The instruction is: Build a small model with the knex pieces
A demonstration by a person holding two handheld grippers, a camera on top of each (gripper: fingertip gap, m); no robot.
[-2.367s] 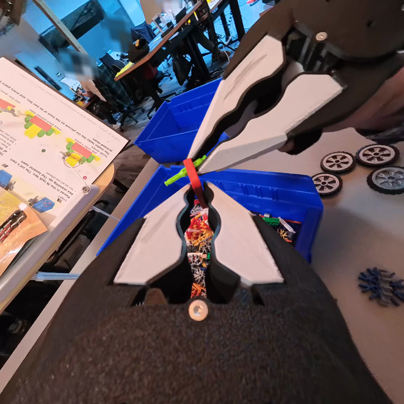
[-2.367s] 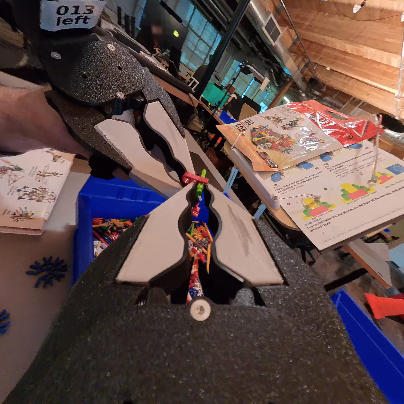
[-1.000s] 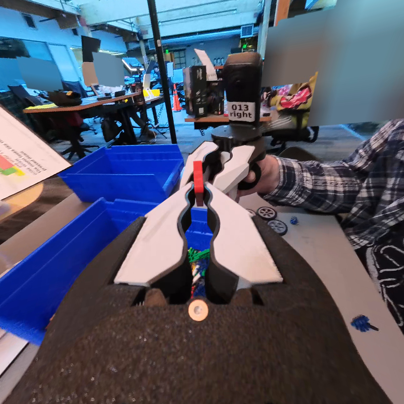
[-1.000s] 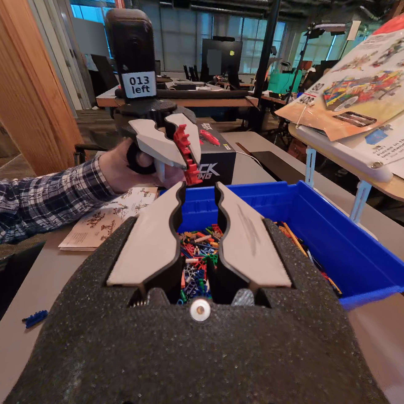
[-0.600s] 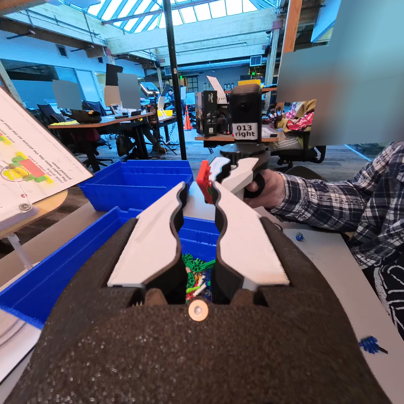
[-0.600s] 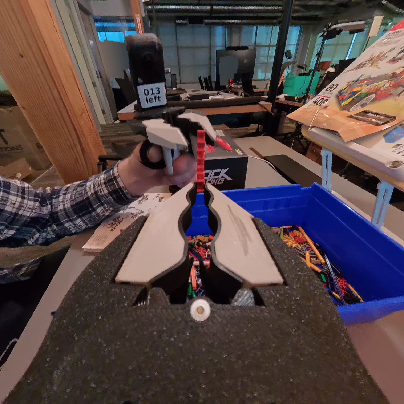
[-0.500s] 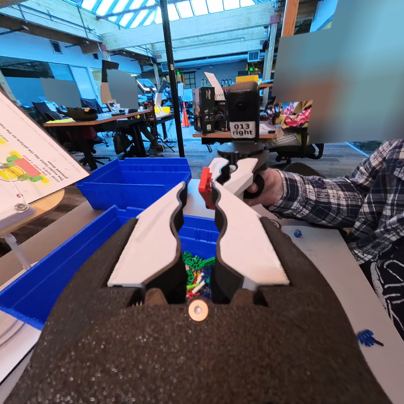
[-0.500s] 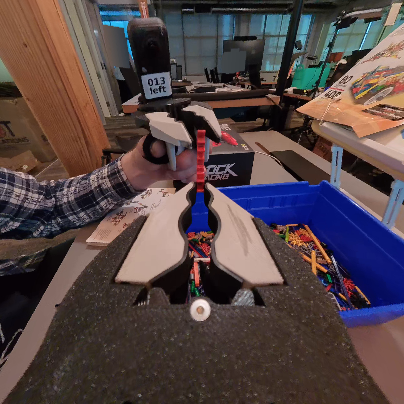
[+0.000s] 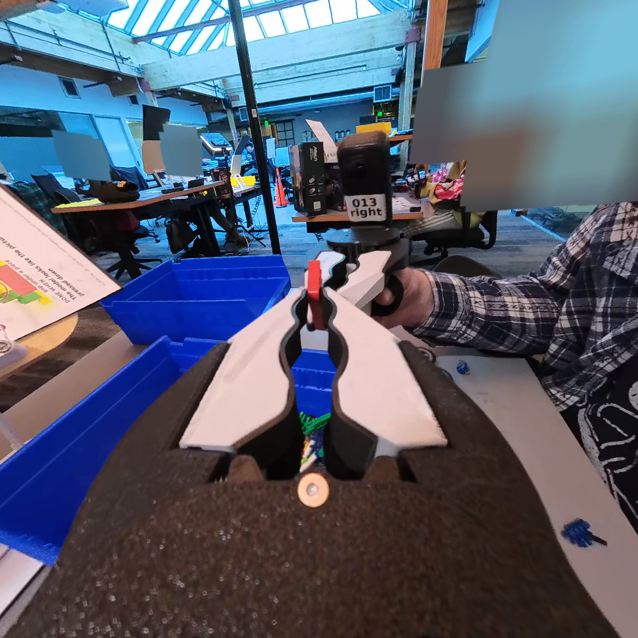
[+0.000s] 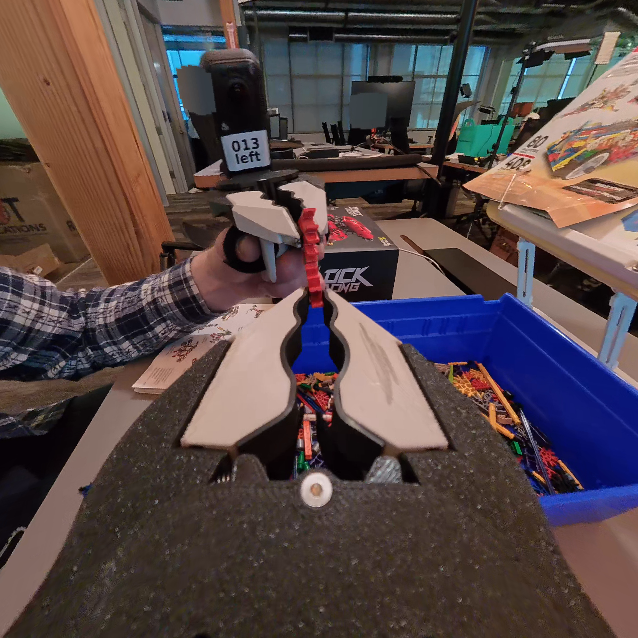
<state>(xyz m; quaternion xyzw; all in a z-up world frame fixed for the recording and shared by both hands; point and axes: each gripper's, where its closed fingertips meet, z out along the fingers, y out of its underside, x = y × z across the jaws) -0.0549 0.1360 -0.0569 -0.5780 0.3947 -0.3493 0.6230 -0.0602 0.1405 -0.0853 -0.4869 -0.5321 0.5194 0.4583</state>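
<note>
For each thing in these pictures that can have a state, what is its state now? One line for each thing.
left gripper: shut on the red toothed piece
right gripper: shut on the same piece
red toothed piece: upright, held at both ends above the near bin
near blue bin: open, holds many small colourful pieces
far blue bin: open, contents not visible
instruction booklet: lying flat on the table

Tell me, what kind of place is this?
Probably a shared open-plan workshop or lab: rows of desks with office chairs, a blue bin of small construction-toy pieces, and exposed timber beams.
</note>
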